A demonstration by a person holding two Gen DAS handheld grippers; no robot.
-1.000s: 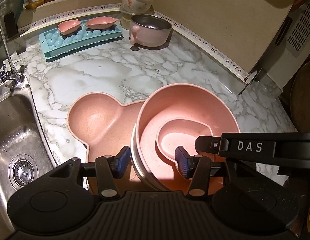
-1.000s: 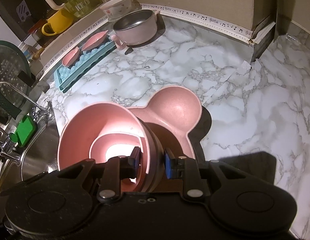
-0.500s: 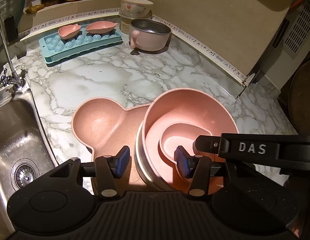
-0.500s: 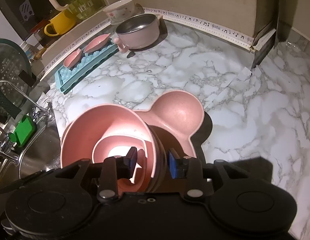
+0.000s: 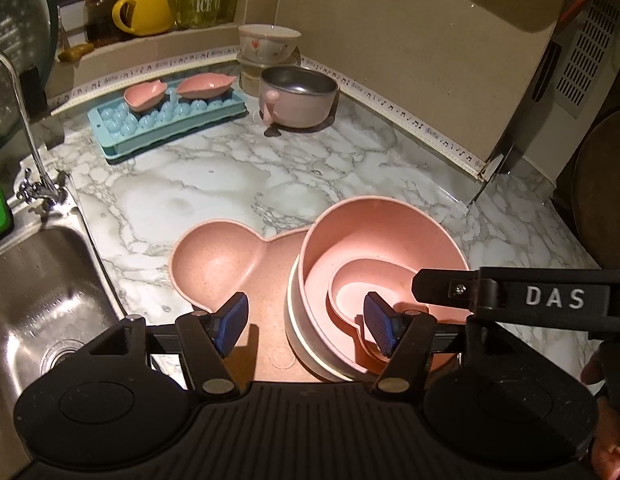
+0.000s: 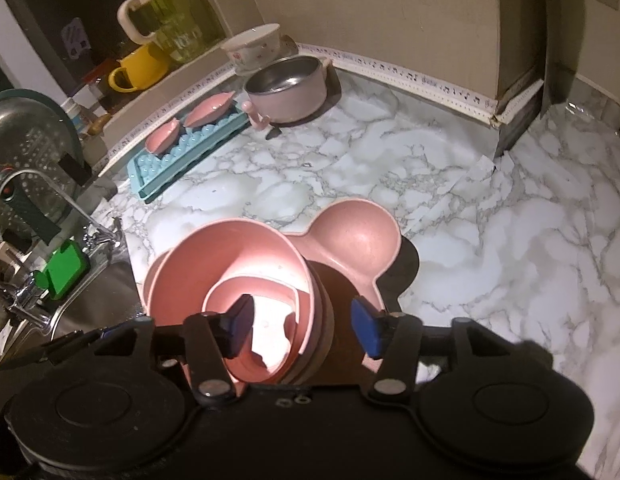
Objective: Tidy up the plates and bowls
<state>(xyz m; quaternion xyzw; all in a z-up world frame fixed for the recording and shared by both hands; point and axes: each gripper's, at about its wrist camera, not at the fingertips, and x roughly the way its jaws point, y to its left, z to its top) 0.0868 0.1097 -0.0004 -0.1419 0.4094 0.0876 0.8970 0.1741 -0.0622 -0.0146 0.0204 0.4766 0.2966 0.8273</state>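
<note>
Small bowl (image 5: 361, 284) in big bowl (image 5: 389, 232), on bear plate (image 5: 218, 260).

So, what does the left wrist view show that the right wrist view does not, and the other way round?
Only the left wrist view shows the sink drain and the other tool's black arm marked DAS. Only the right wrist view shows the metal colander and the wide bare counter to the right. Both show the stacked pink bowls on the bear-shaped plate, the blue ice tray and the yellow mug. Both pairs of jaws are opening, with the bowl wall between them.
</note>
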